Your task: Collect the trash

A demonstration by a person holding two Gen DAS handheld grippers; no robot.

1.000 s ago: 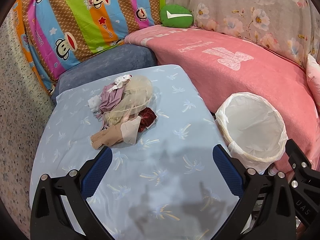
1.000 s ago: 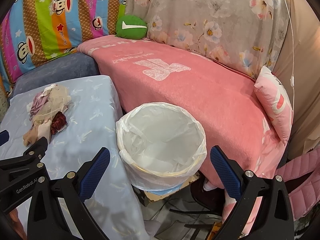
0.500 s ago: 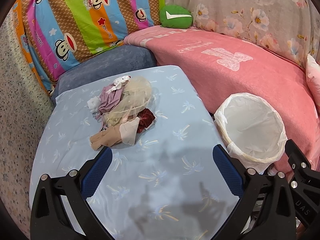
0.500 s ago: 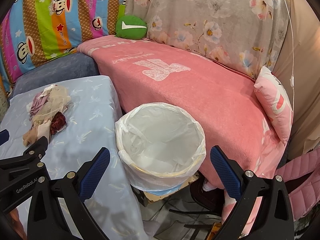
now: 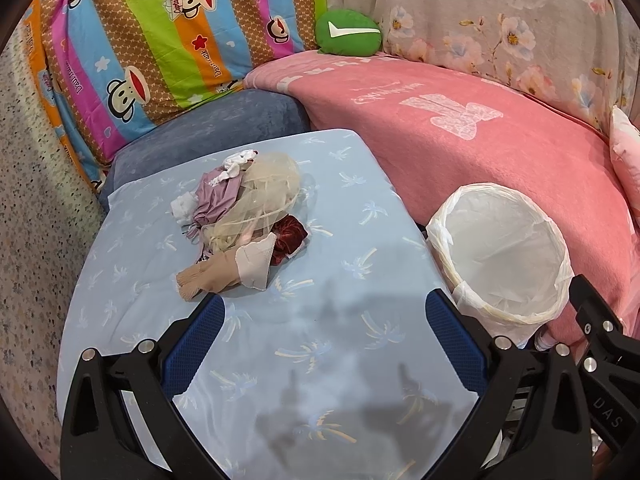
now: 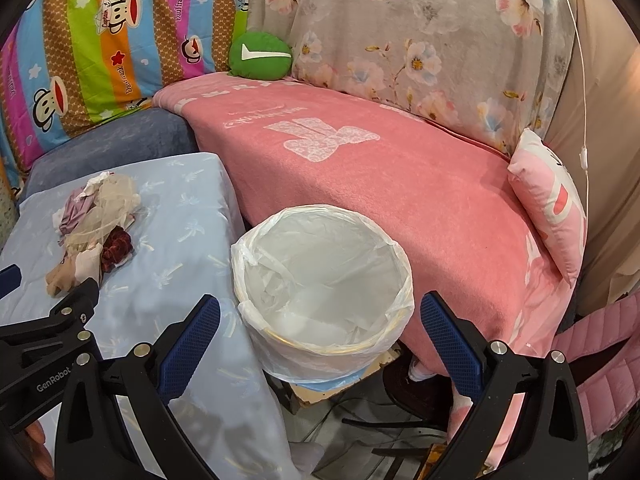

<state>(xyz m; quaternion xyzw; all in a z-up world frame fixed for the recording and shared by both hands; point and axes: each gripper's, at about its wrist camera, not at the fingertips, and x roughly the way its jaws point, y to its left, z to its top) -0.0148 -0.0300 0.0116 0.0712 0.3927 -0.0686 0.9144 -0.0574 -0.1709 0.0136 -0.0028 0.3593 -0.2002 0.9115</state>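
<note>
A soft heap of fabric scraps lies mid-tabletop, well clear of its edges. The round, plastic-lined bin stands just beside the tabletop's right edge. Left gripper and right gripper hover, jaws apart, empty.

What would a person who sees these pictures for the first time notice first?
Probably the heap of scrap fabric, in mixed colours, lying on the pale blue table cover ahead of the open left gripper. Next comes the white-lined bin, apparently empty, standing between that table and the pink blanket, with the open right gripper over it.
</note>
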